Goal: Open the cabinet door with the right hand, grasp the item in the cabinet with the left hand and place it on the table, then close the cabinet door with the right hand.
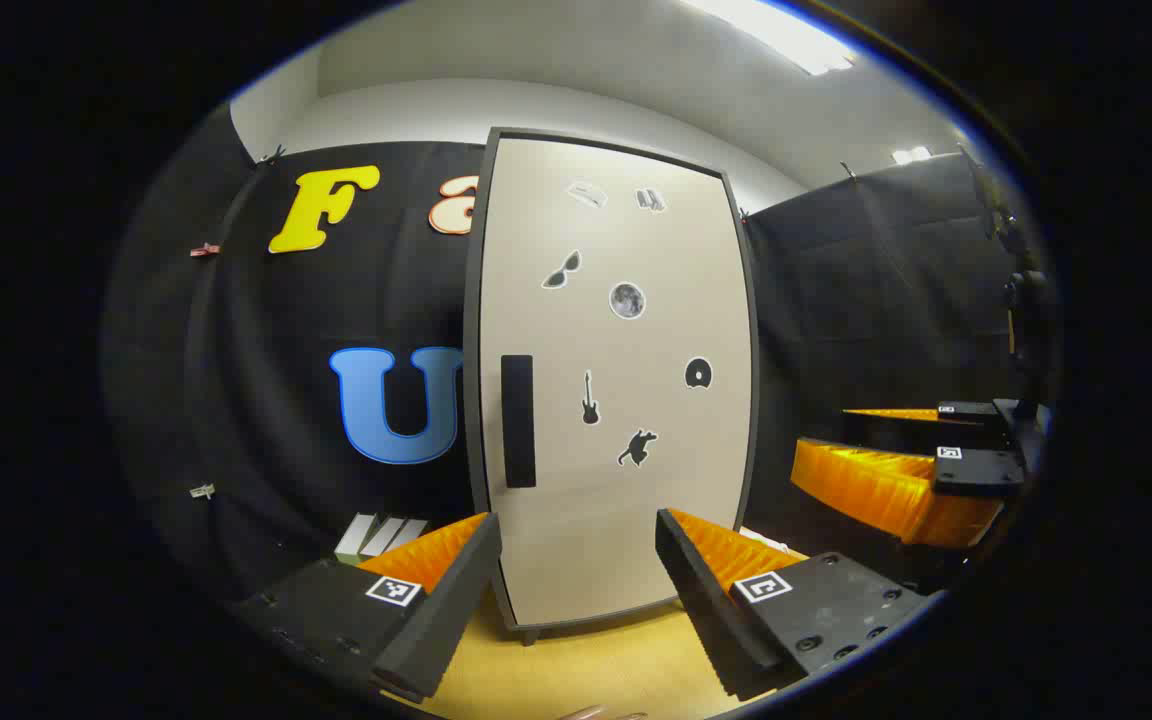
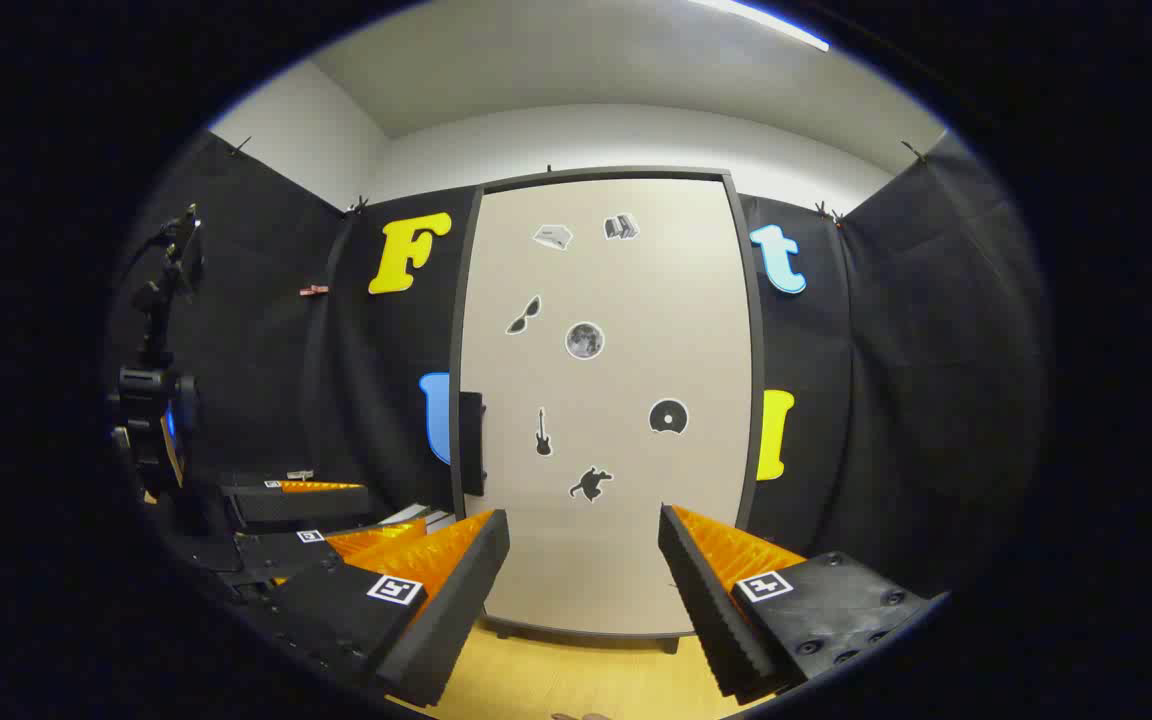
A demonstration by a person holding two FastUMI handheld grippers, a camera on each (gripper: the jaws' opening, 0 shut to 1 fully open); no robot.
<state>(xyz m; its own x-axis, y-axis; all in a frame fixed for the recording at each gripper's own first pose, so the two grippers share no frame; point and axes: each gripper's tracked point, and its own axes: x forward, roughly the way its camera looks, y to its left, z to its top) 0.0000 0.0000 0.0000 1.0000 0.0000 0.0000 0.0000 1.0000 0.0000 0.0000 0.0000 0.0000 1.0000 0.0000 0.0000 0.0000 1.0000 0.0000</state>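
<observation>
Our right gripper (image 2: pixel 584 590) has its fingers spread wide with nothing between them, hanging over the yellow counter (image 2: pixel 576 680) and pointed square at the cabinet door (image 2: pixel 626 480). Our left gripper (image 1: pixel 576 590) is the same: fingers wide apart, empty, aimed at the door's lower half. In the left gripper view the right gripper sits off to the side, level with us and well short of the door; in the right gripper view the left gripper appears low on the opposite side. The door is shut flat in its dark frame, dotted with small stickers, so the item inside is hidden and we cannot say what it is or where on the shelf it sits. What the first move turns on is the handle (image 2: pixel 472 443), a dark bar standing upright along the door's edge, its long axis vertical. From the right fingers it lies up and across toward the left gripper's side, well apart, so we judge the right hand must travel forward, rise, and cross over, with the fingers turned to straddle the bar sideways. The left hand looks nearer to it, yet the task gives the door to the right.
</observation>
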